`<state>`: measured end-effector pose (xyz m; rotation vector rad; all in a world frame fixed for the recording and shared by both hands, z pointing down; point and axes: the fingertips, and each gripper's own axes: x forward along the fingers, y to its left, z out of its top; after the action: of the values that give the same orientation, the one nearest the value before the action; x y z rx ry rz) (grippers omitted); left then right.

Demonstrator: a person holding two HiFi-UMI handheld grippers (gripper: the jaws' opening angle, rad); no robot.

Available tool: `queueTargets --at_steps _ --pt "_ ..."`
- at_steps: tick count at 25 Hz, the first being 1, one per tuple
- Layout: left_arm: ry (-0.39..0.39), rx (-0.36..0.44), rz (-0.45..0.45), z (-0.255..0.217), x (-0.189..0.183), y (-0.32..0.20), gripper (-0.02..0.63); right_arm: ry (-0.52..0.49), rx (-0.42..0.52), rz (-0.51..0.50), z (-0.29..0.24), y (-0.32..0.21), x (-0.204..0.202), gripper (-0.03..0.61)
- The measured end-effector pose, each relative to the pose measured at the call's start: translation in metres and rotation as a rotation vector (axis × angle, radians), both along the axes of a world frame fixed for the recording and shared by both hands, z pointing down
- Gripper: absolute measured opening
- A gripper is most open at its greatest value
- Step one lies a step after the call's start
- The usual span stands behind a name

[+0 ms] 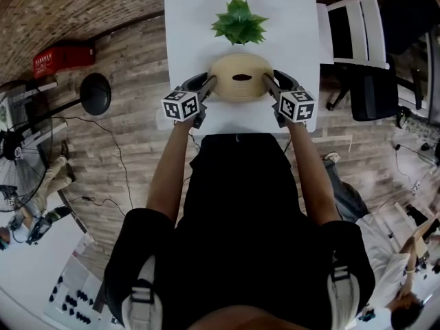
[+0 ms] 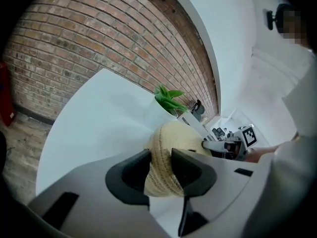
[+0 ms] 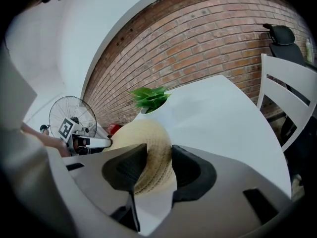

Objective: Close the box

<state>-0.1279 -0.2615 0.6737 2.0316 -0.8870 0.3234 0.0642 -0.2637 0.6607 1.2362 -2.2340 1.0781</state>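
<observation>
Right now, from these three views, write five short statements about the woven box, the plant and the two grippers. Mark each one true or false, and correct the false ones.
1. The woven box stands on the white table. True.
2. The left gripper hangs clear of the box. False: its fingers clasp the box's left side.
3. The right gripper has the box's wall between its fingers. True.
4. The potted plant stands between the person and the box. False: it stands beyond the box, on the far side from the person.
5. A red chair stands beside the table. False: the chair is white.
</observation>
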Motion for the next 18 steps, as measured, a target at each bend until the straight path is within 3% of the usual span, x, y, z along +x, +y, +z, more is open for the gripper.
queueTargets --at_steps 4,8,13,18 --pt "-0.011 0.015 -0.001 -0.002 0.0 0.0 0.153 -0.001 0.004 0.014 -0.002 0.0 0.0 0.158" --pt "-0.094 0.106 0.036 -0.008 0.0 0.0 0.159 0.047 0.048 -0.031 -0.007 0.001 -0.001 0.166" --pt "-0.118 0.171 0.048 -0.022 0.001 0.004 0.21 0.012 0.101 -0.035 -0.024 0.004 0.001 0.183" --pt "-0.174 0.281 0.054 -0.05 0.0 0.006 0.206 0.018 0.164 -0.108 -0.043 0.012 -0.004 0.175"
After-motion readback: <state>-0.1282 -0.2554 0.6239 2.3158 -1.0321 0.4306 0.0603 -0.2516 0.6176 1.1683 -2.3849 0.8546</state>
